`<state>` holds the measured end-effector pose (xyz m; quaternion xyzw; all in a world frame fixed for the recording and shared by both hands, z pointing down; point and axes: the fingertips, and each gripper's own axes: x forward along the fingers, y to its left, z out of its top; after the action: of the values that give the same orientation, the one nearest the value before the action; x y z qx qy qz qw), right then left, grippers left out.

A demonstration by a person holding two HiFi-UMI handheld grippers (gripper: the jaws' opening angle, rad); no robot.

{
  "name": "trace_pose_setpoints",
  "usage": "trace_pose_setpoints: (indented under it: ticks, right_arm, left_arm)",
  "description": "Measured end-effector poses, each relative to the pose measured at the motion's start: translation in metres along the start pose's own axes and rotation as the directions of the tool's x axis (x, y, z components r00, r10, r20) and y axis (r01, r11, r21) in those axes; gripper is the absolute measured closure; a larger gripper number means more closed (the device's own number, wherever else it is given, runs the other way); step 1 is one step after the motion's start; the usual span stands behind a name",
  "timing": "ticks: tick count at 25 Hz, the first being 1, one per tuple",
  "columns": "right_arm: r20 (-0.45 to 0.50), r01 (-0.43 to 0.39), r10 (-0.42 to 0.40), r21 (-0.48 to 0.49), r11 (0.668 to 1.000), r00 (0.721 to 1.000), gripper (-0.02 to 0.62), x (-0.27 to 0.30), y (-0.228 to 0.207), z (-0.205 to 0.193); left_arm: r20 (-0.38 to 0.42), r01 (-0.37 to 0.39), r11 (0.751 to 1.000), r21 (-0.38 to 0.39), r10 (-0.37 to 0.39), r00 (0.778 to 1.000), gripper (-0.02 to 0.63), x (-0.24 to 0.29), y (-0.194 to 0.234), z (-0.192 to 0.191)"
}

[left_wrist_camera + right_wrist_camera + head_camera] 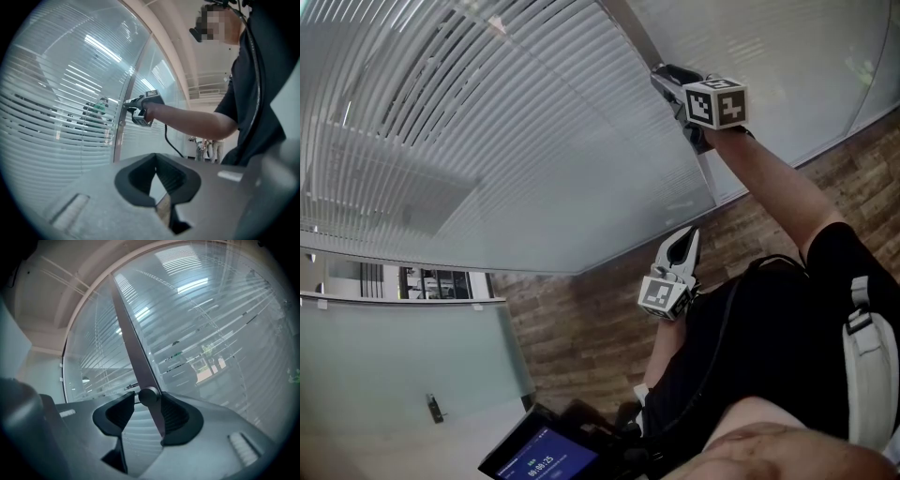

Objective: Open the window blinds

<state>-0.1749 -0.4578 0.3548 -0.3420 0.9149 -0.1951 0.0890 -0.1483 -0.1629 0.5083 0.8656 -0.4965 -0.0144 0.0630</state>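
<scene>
The window blinds [487, 141] hang behind glass, their slats close together, with dark gaps showing at the upper left. My right gripper [663, 75] is raised to the grey upright window frame [680, 131]. In the right gripper view a small round knob [149, 394] on that frame [129, 333] sits between the jaws of the right gripper [149, 398], which stand open with a thin gap beside the knob. My left gripper [684, 234] hangs lower, shut and empty. The left gripper [155, 157] points at the glass, and its view shows the right gripper [129, 107] at the frame.
A wooden floor [581, 319] runs below the window. A frosted glass panel [394, 366] stands at the lower left. A device with a lit screen [544, 455] sits near my body. Some people [208, 147] stand far off in the room.
</scene>
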Motion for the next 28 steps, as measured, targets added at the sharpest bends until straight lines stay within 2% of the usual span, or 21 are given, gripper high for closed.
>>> trace_pose_setpoints:
  ticks: [4, 10, 17, 21, 25, 28]
  right_arm:
    - [-0.001, -0.031, 0.031, -0.046, 0.998, 1.0, 0.39, -0.007, 0.004, 0.0]
    - [0.011, -0.036, 0.038, -0.165, 0.986, 0.999, 0.39, -0.024, -0.003, -0.001]
    - [0.032, -0.145, 0.155, -0.209, 0.967, 0.987, 0.41, -0.061, 0.008, -0.013]
    - [-0.006, -0.212, 0.216, -0.218, 0.953, 0.976, 0.439, -0.08, 0.013, -0.033]
    - [-0.083, -0.284, 0.271, -0.262, 0.922, 0.959, 0.479, -0.101, 0.017, -0.064]
    - [-0.139, -0.332, 0.304, -0.278, 0.902, 0.943, 0.522, -0.115, 0.022, -0.089]
  left_arm:
    - [0.014, 0.0, 1.0, -0.022, 0.0, 1.0, 0.609, 0.003, 0.0, -0.003]
    - [0.003, 0.02, 1.0, -0.009, -0.02, 1.0, 0.609, 0.01, -0.005, 0.002]
    - [-0.001, 0.049, 0.999, 0.008, -0.049, 0.999, 0.607, 0.021, -0.013, 0.004]
    - [-0.006, 0.058, 0.998, 0.026, -0.058, 0.998, 0.609, 0.026, -0.016, 0.007]
    - [0.012, 0.06, 0.997, 0.042, -0.06, 0.998, 0.608, 0.031, -0.016, 0.01]
    - [-0.006, 0.062, 0.997, 0.036, -0.062, 0.998, 0.609, 0.03, -0.016, 0.008]
